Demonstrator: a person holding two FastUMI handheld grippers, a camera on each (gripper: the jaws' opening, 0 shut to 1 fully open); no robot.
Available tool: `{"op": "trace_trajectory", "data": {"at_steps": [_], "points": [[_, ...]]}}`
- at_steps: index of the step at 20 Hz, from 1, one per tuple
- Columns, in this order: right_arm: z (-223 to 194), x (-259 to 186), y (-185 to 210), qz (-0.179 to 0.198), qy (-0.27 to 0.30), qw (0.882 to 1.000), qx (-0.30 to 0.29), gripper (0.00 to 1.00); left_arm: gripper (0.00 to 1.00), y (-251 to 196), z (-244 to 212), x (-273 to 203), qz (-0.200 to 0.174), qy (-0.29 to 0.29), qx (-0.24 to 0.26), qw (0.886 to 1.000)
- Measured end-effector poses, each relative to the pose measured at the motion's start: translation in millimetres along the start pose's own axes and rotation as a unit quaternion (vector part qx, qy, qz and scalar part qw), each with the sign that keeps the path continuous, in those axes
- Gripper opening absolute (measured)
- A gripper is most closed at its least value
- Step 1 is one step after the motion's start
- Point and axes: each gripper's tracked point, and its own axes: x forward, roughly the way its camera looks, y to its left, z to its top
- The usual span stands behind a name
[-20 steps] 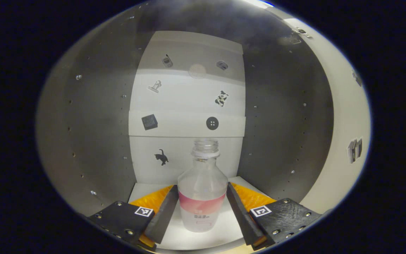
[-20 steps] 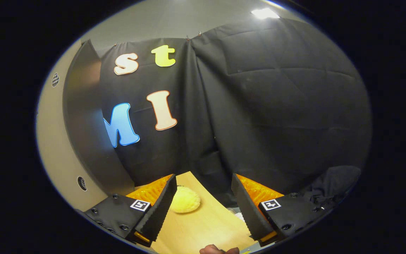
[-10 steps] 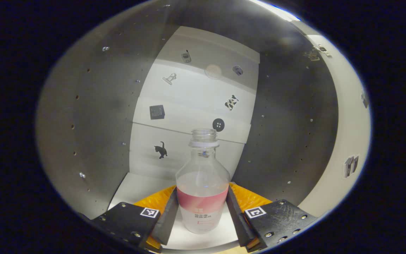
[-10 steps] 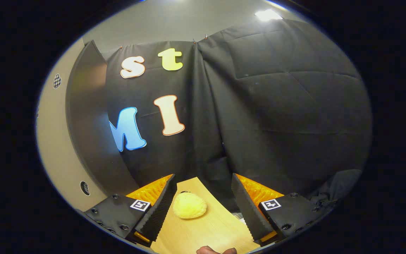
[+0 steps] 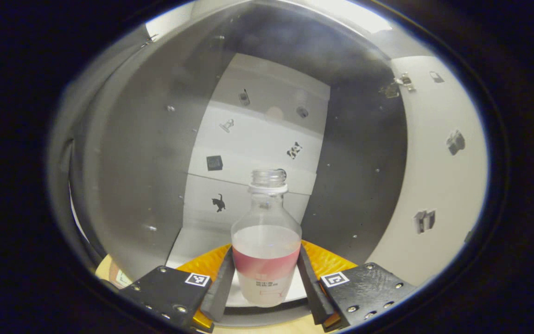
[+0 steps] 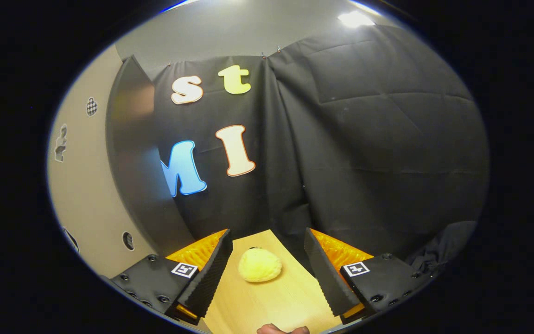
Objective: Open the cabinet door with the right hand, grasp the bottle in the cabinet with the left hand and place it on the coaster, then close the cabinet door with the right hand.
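Left gripper (image 5: 266, 287) clamped on upright bottle (image 5: 266, 241) before open cabinet (image 5: 128, 176), right gripper (image 6: 267, 273) wide apart, holding nothing, yellow coaster (image 6: 260, 271) between its fingers on table (image 6: 267, 306).

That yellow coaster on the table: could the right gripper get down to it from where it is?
Probably yes. The right gripper is open and holds nothing, and the yellow coaster lies on the wooden table straight ahead between its fingers, with nothing on the bare wood in between.
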Motion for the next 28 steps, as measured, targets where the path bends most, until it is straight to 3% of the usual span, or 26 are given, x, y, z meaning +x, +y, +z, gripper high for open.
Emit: {"op": "trace_trajectory", "data": {"at_steps": [3, 4, 5, 8, 12, 13, 15, 16, 17, 24, 28], "points": [[-5, -21, 1, 0.016, -0.003, 1.0, 0.001, 0.98, 0.71, 10, 4, -47, 0.009, -0.015, 0.017, 1.0], [-8, -27, 3, 0.023, -0.001, 1.0, 0.003, 0.93, 0.7, 13, 4, -65, 0.012, -0.022, 0.021, 0.999], [-12, -32, 7, 0.03, 0.002, 1.0, 0.005, 0.98, 0.7, 19, 1, -82, 0.019, -0.027, 0.024, 0.999], [-20, -50, 10, 0.052, 0.011, 0.999, 0.012, 0.98, 0.7, 43, -18, -136, 0.055, -0.029, 0.046, 0.997], [-38, -68, 9, 0.068, 0.038, 0.997, 0.014, 0.98, 0.7, 67, -59, -193, 0.09, -0.03, 0.073, 0.993], [-43, -71, 11, 0.072, 0.044, 0.996, 0.015, 0.98, 0.74, 71, -74, -204, 0.094, -0.026, 0.067, 0.993], [-46, -78, 12, 0.076, 0.046, 0.996, 0.014, 1.0, 0.7, 80, -99, -226, 0.105, -0.02, 0.08, 0.991], [-49, -80, 15, 0.082, 0.05, 0.995, 0.014, 0.98, 0.74, 85, -114, -235, 0.113, -0.013, 0.098, 0.989], [-56, -80, 20, 0.083, 0.058, 0.995, 0.018, 0.98, 0.7, 85, -130, -242, 0.112, -0.008, 0.113, 0.987], [-71, -89, 39, 0.095, 0.055, 0.994, -0.016, 0.98, 0.7, 90, -234, -280, 0.136, 0.024, 0.137, 0.981], [-88, -87, 31, 0.069, 0.055, 0.996, -0.033, 0.98, 0.72, 87, -281, -288, 0.123, 0.021, 0.135, 0.983]]}}
